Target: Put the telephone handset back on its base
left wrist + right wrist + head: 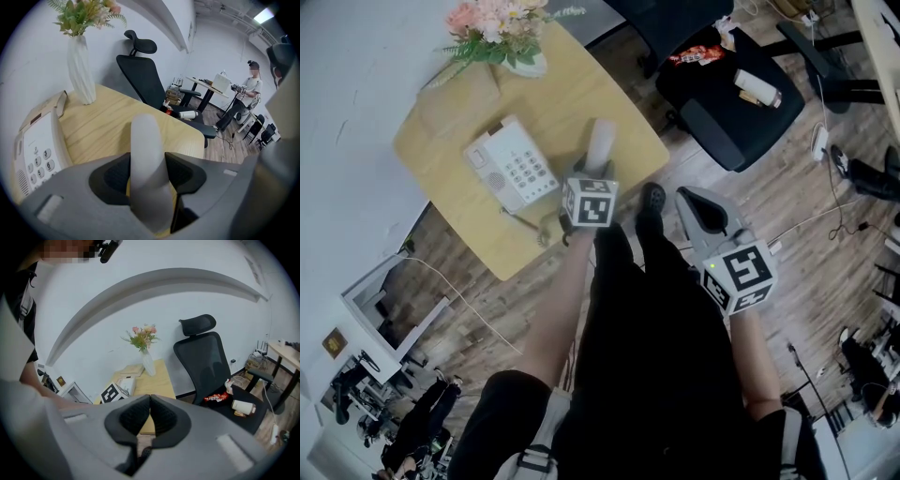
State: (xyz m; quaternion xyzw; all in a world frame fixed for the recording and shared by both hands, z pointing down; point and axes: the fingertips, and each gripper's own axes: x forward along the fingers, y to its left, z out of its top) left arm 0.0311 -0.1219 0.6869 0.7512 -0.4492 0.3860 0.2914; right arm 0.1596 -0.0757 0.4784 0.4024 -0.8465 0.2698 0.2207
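Observation:
The white telephone base with its keypad lies on the wooden table. The pale handset is held over the table to the right of the base, pointing away from me, with my left gripper shut on it. In the left gripper view the handset stands between both jaws, and the base lies at the left. My right gripper hangs off the table to the right, over the floor. Its jaws are shut with nothing in them.
A vase of flowers stands at the table's far corner, beside a flat tan book. A black office chair with a bottle and snack packet stands right of the table. A person sits at a far desk. My legs are below.

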